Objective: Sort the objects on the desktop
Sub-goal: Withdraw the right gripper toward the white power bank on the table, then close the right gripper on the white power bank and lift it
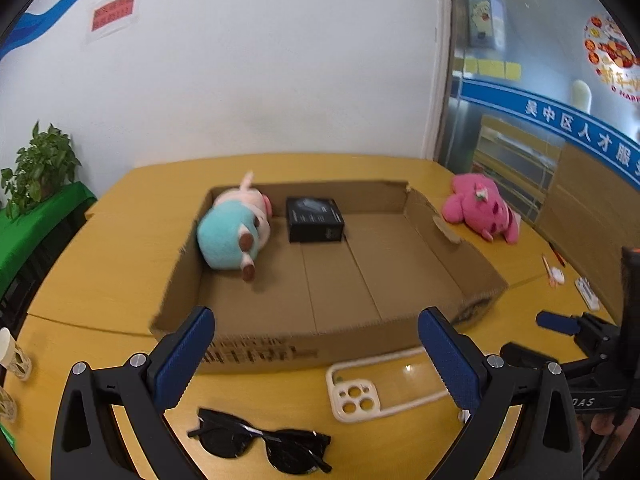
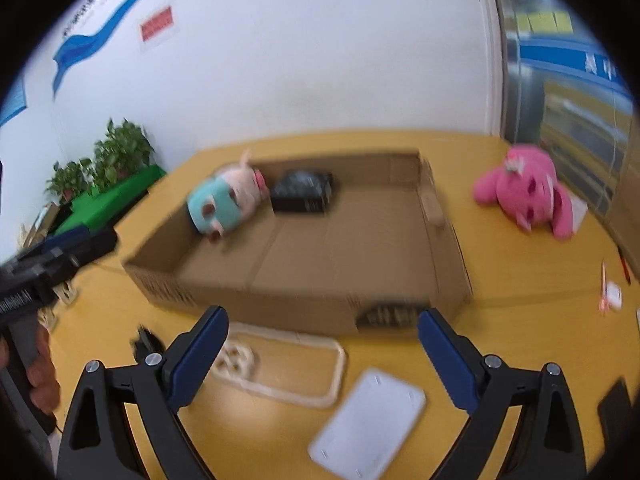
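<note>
Left wrist view: left gripper (image 1: 316, 344) spread wide, holding nothing, above yellow tabletop (image 1: 400, 448). Sunglasses (image 1: 262, 442) and clear phone case (image 1: 380, 388) lie before cardboard box (image 1: 256, 354). Inside box: teal-pink plush (image 1: 234, 232), black carton (image 1: 315, 219). Pink plush (image 1: 482, 208) on tabletop right of box.

Right wrist view, blurred: right gripper (image 2: 322, 344) spread wide, empty. White pad (image 2: 368, 420) near phone case (image 2: 280, 372).

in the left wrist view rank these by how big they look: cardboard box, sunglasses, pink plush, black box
1. cardboard box, by far the largest.
2. sunglasses, though they lie nearest the camera, which inflates them.
3. pink plush, on the table right of the cardboard box.
4. black box; close to the plush, so that order is unsure.
</note>
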{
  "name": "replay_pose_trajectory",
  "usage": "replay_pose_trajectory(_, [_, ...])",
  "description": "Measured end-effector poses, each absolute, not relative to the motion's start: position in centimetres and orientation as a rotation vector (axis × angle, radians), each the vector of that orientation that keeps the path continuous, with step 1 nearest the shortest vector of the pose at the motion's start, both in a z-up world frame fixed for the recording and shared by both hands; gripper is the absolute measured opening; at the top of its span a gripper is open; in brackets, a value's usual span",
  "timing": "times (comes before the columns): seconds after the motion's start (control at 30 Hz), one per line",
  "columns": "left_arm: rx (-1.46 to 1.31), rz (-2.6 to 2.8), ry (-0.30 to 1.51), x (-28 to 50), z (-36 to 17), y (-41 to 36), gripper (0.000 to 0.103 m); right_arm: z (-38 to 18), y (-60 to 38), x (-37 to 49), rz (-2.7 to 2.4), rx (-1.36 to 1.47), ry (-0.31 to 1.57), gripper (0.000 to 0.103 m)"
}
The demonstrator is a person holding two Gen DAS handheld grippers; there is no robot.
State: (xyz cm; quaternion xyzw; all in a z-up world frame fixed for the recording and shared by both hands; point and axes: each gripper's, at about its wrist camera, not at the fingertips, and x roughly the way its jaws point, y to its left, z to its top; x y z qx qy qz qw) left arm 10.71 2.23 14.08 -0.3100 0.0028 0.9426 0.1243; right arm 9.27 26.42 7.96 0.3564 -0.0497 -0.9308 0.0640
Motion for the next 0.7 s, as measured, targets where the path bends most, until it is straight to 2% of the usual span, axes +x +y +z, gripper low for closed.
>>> replay_pose_trajectory(0.13, [-1.018, 2.622, 0.002, 11.5, 10.6, 4.0, 0.103, 2.8, 28.7, 10.7, -2.709, 1.313, -0.266, 0.097])
replay_pose_trajectory(0.33, [-1.128, 2.457, -0.008, 12.9, 7.3, 7.1, 0.103, -1.9, 29.7, 10.2, -2.645, 1.463, -0.349, 0.097])
replay_pose_trajectory(0.47, [-1.16, 2.419, -0.042, 12.7, 7.1, 7.4, 0.103, -3.0, 28.9, 9.5, -2.592, 1.477, -0.353, 0.097])
replay_pose_trajectory(0.57, [-1.167, 2.418, -0.059, 12.6, 7.1, 7.3, 0.103, -3.2, 27.6, 9.2, -2.626, 1.452, -0.246, 0.095])
replay_pose_trajectory(0.67, [-1.178, 2.395, -0.094, 12.5, 6.9, 7.2, 0.103, -3.4, 26.5, 9.5, -2.669, 1.438, -0.091, 0.081])
replay_pose_trajectory(0.7, [-1.176, 2.384, -0.1, 12.5, 6.8, 7.1, 0.103, -3.4, 26.4, 9.7, -2.67, 1.429, -0.082, 0.074])
